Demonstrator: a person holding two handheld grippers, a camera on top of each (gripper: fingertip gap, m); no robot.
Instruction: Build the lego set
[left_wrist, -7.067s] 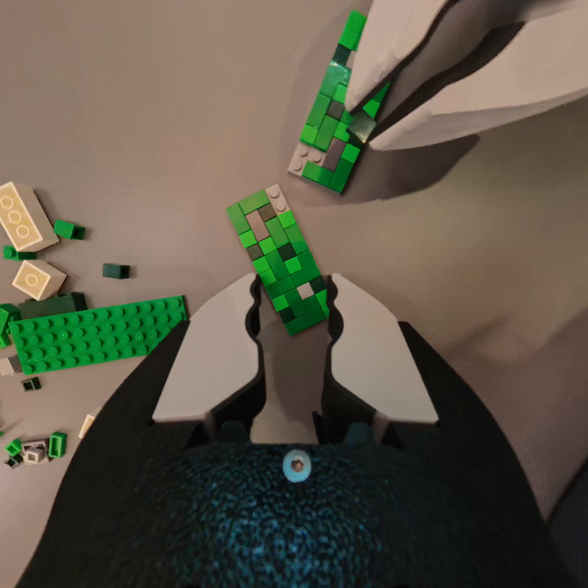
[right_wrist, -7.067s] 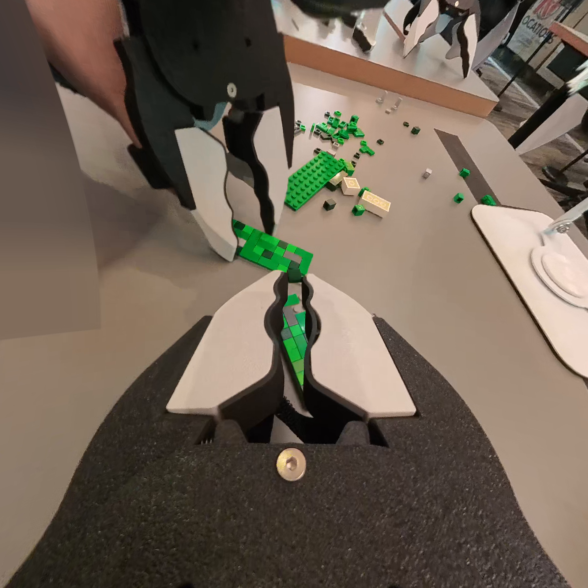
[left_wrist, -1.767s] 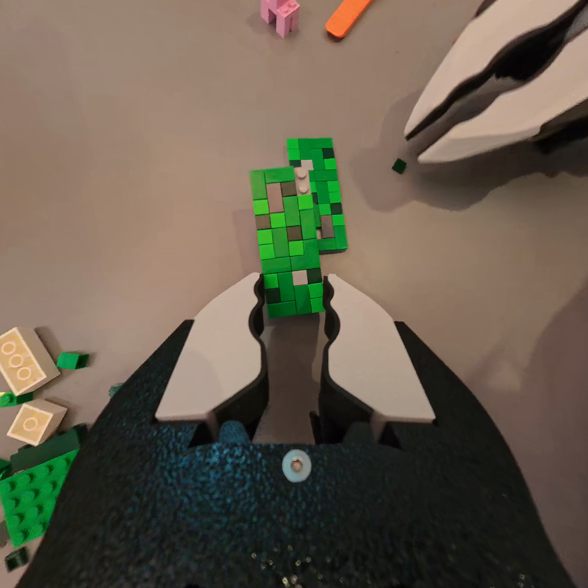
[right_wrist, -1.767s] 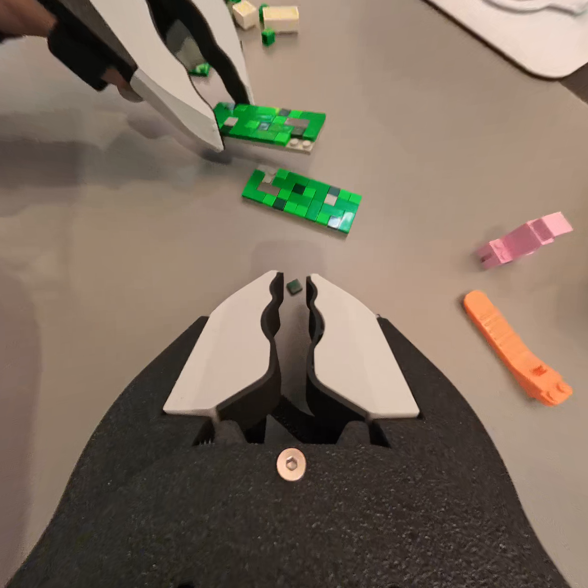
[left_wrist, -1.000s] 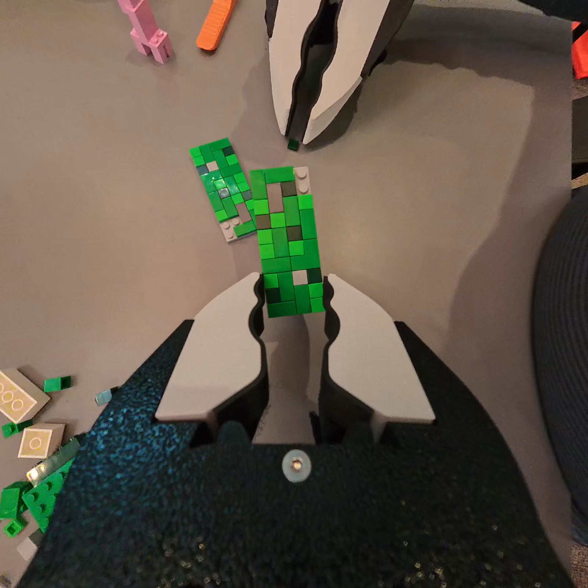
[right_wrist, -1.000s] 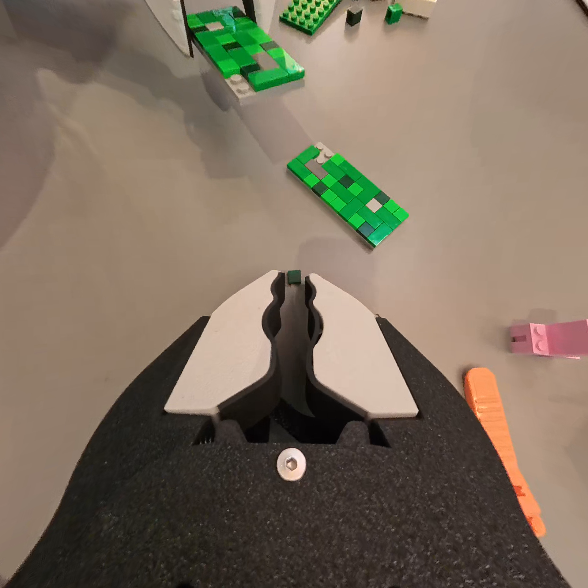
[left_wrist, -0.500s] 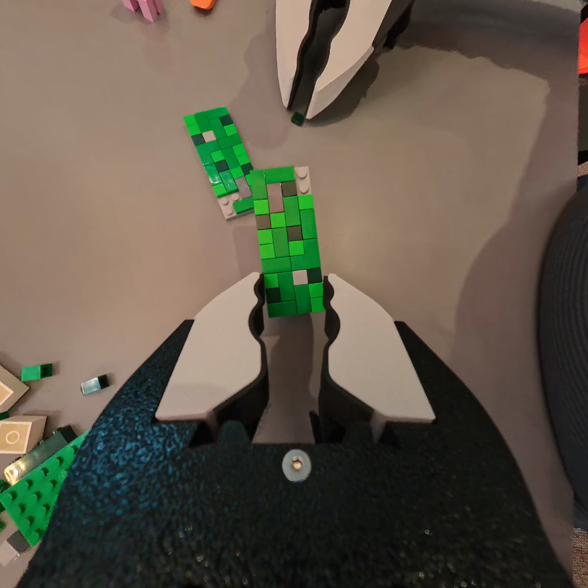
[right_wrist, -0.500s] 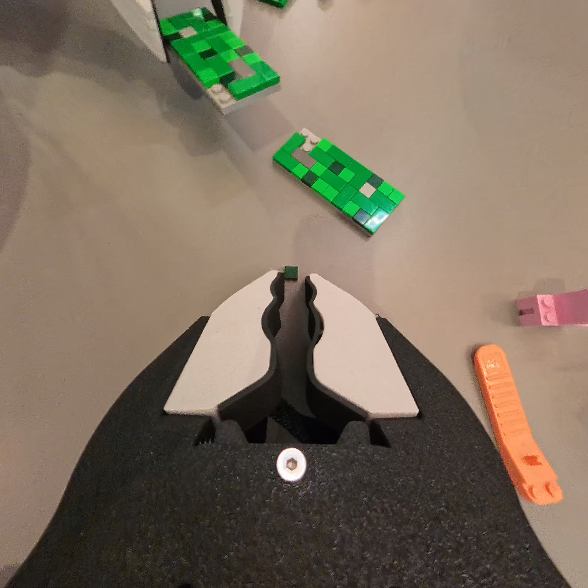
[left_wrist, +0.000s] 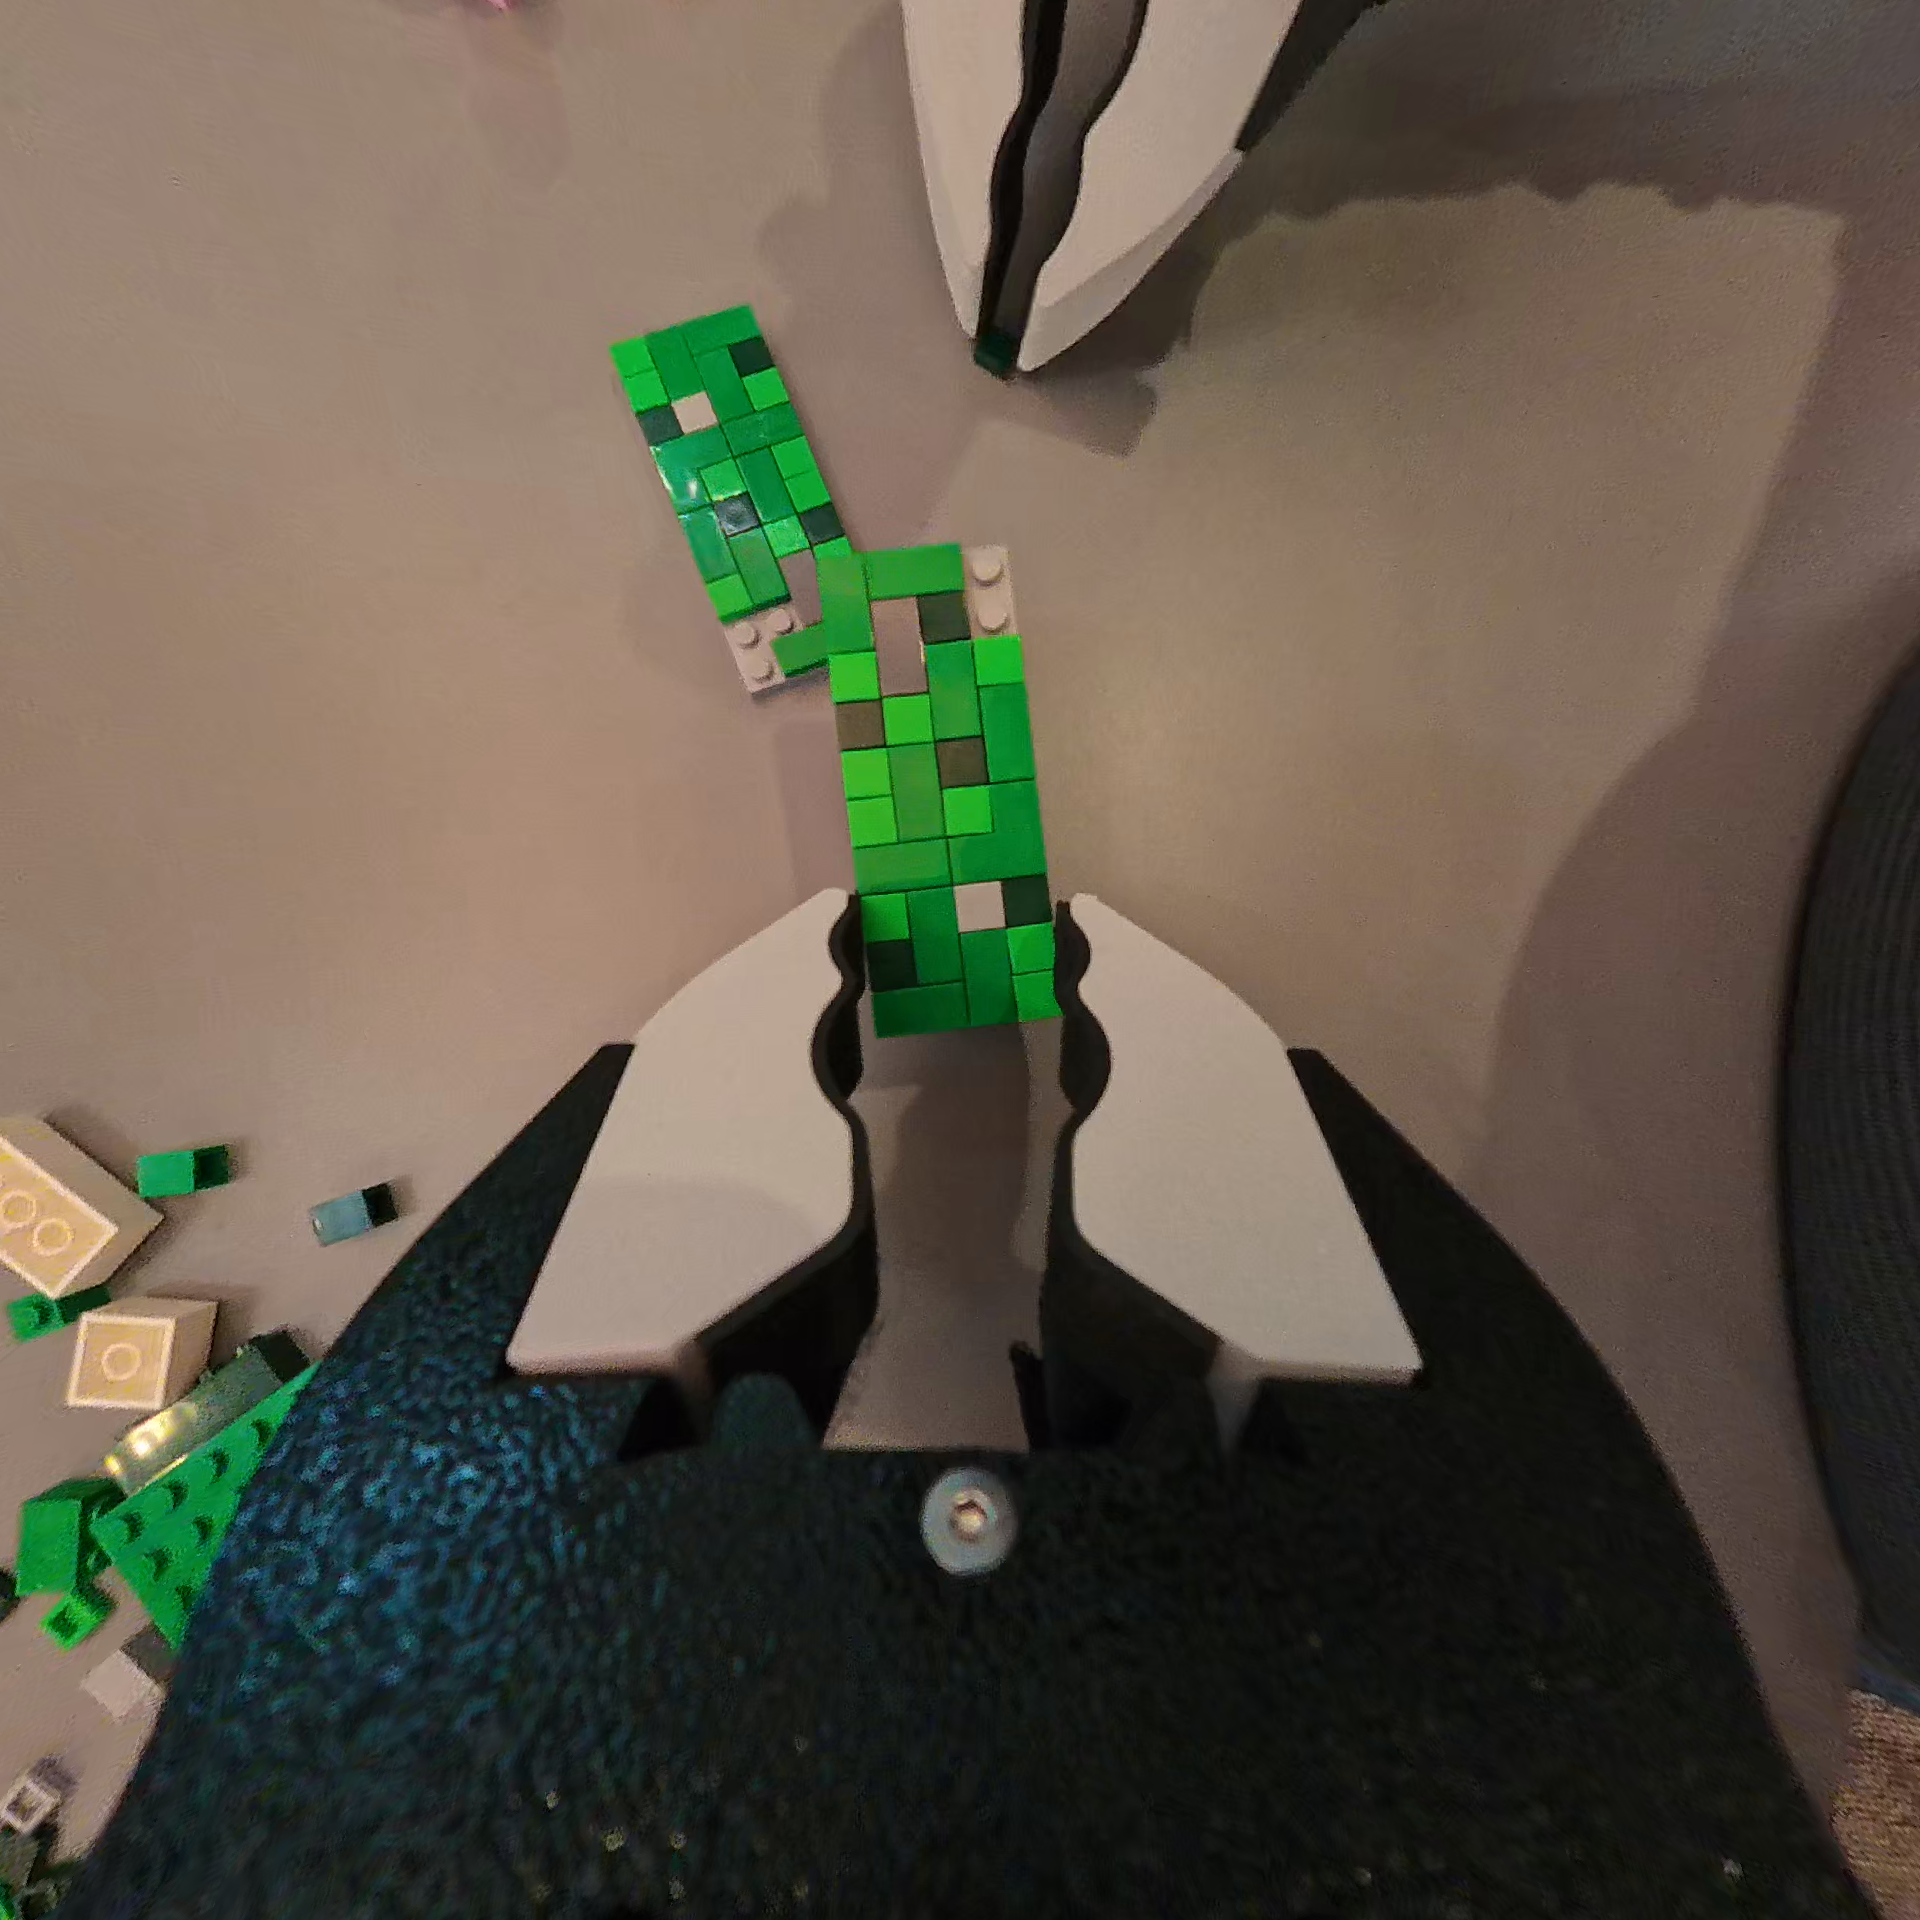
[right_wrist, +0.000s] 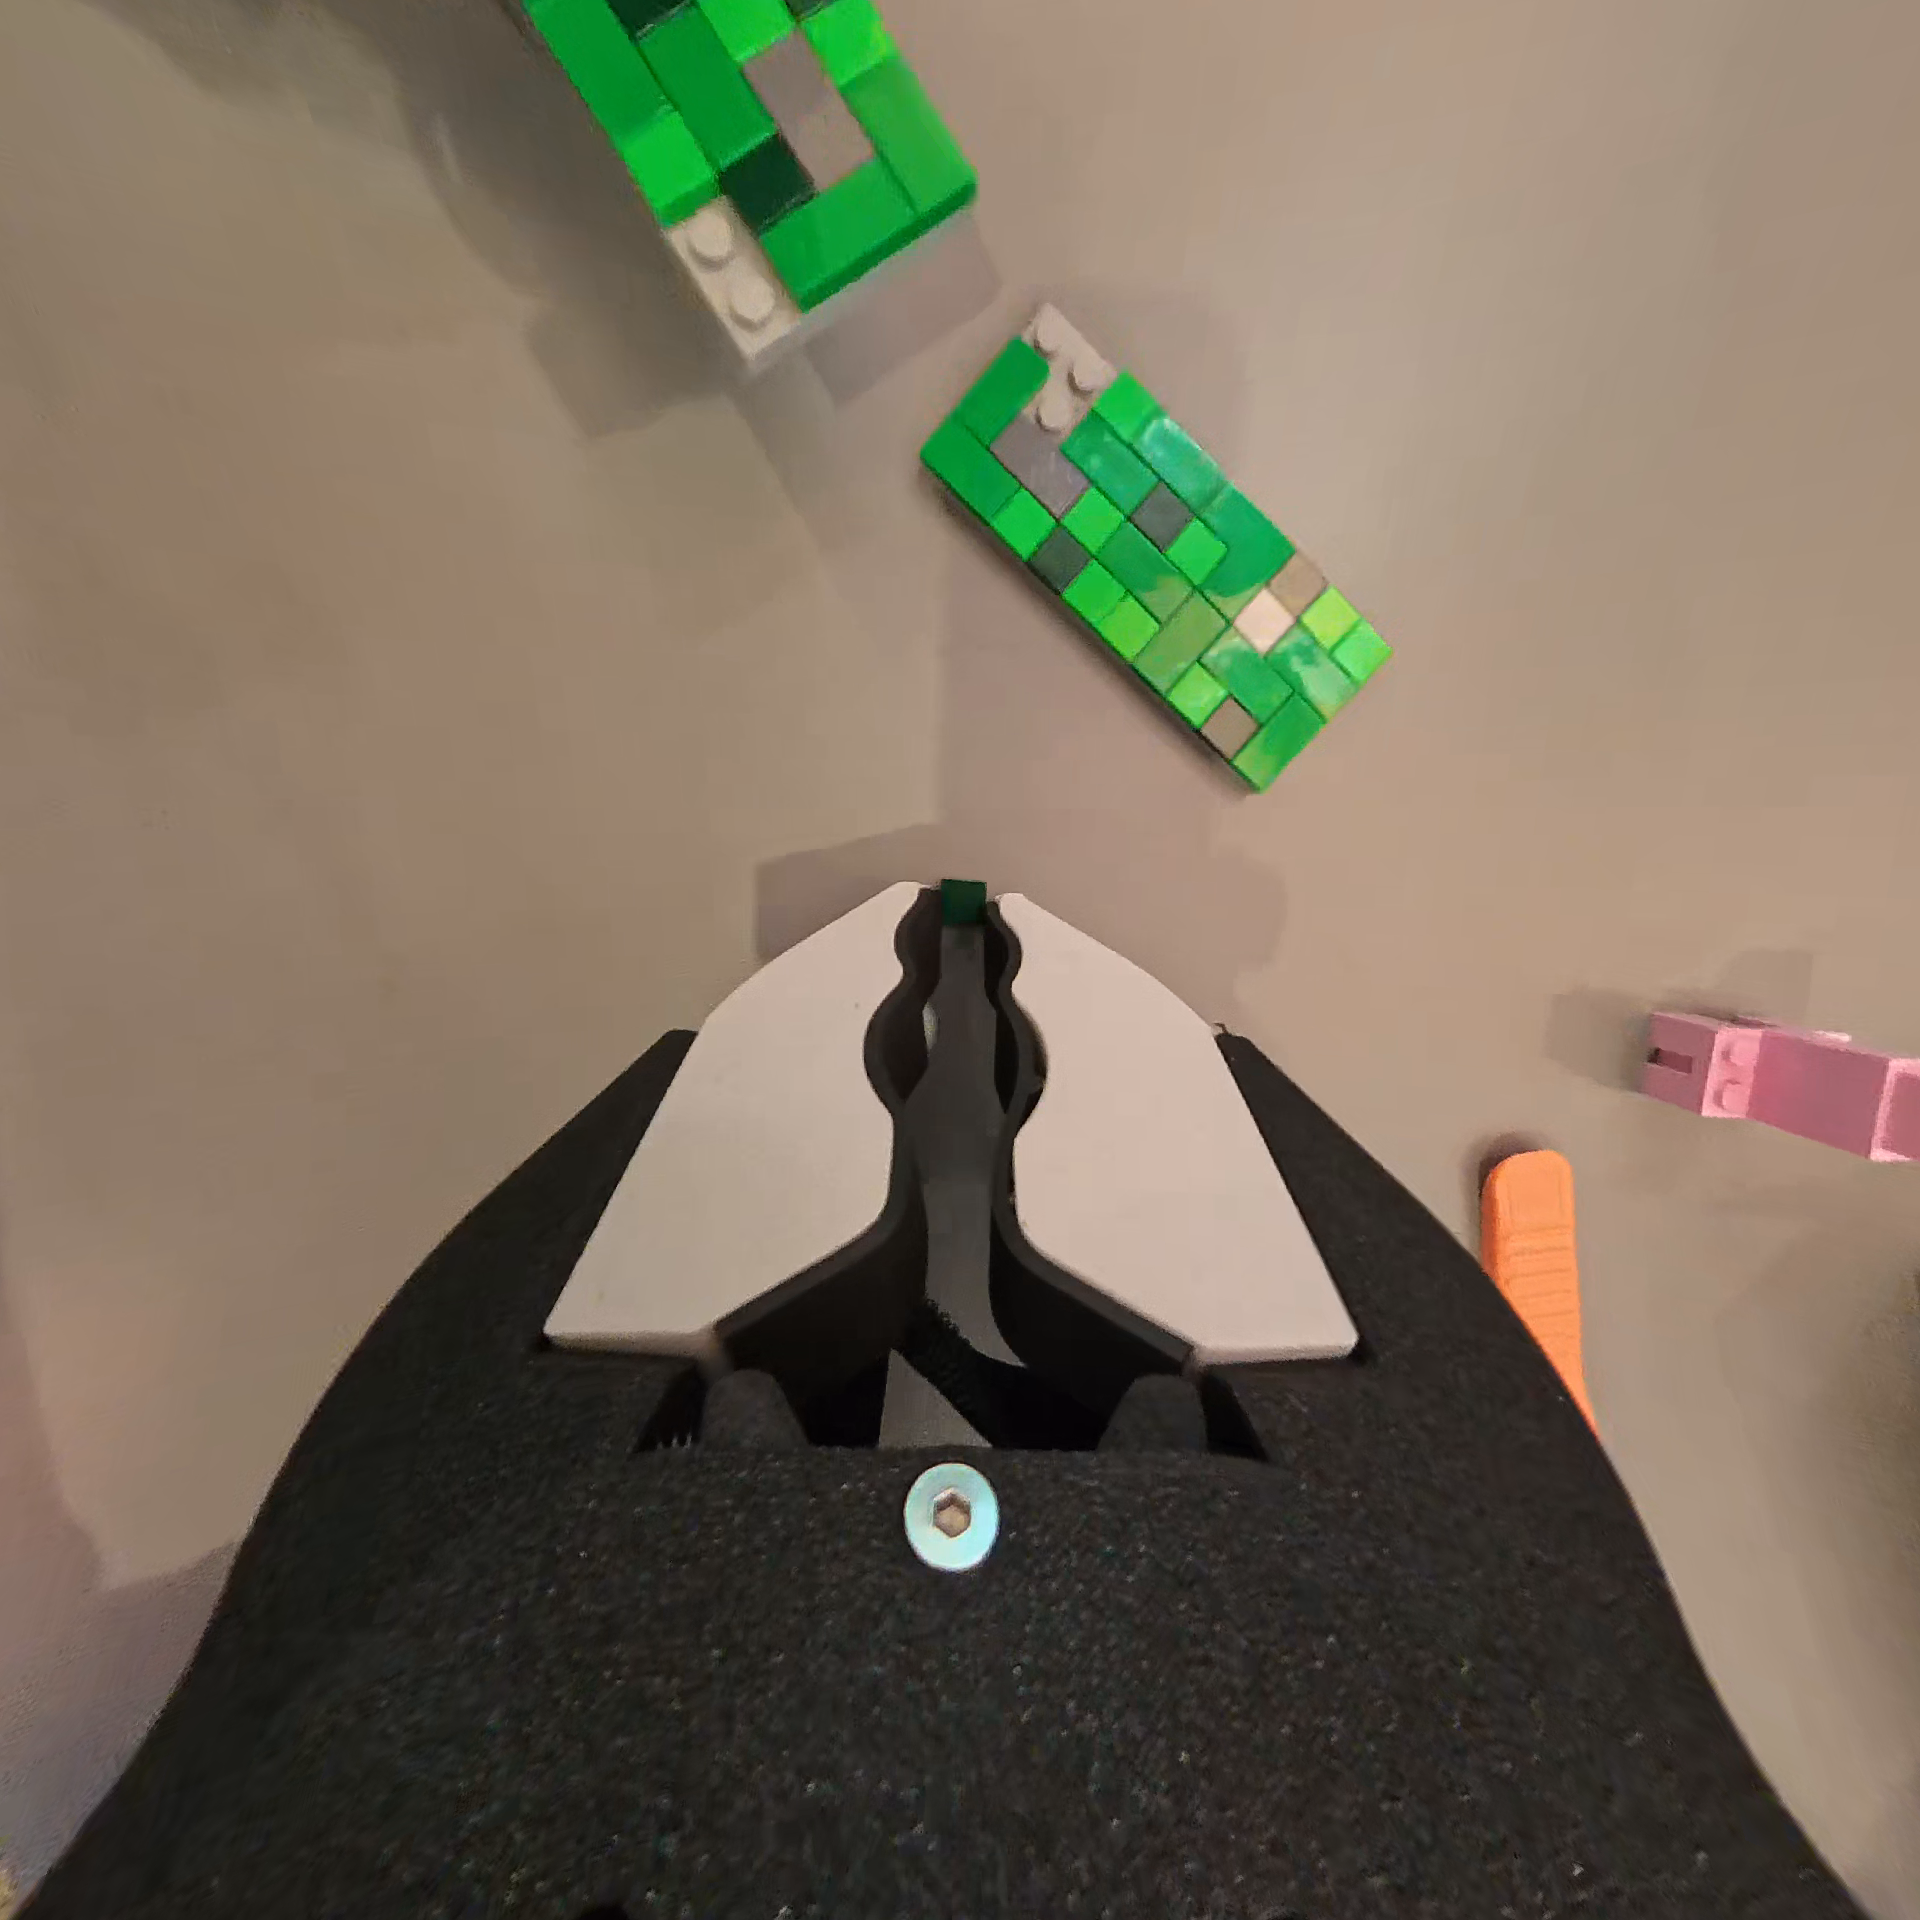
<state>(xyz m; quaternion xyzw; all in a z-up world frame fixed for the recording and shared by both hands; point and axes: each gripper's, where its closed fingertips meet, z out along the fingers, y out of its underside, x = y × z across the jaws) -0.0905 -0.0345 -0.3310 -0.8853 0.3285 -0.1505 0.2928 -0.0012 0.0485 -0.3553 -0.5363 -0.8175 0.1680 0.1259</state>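
Loose bricks (left_wrist: 114, 1340): I see them scattered at far left, untouched.
Second panel (left_wrist: 732, 499): it lies flat on the table.
Left gripper (left_wrist: 961, 956): I have it clamped on the green tiled panel (left_wrist: 940, 790), raised.
Right gripper (right_wrist: 961, 902): I've just narrowed it; it pinches the dark green tile (right_wrist: 961, 900).

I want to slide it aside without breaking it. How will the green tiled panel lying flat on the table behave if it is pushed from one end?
The flat tiled panel looks rigid, built of interlocked pieces, so it should slide as one. Its glossy top suggests hard plastic, probably light. It lies flat on the table, so tipping seems unlikely.
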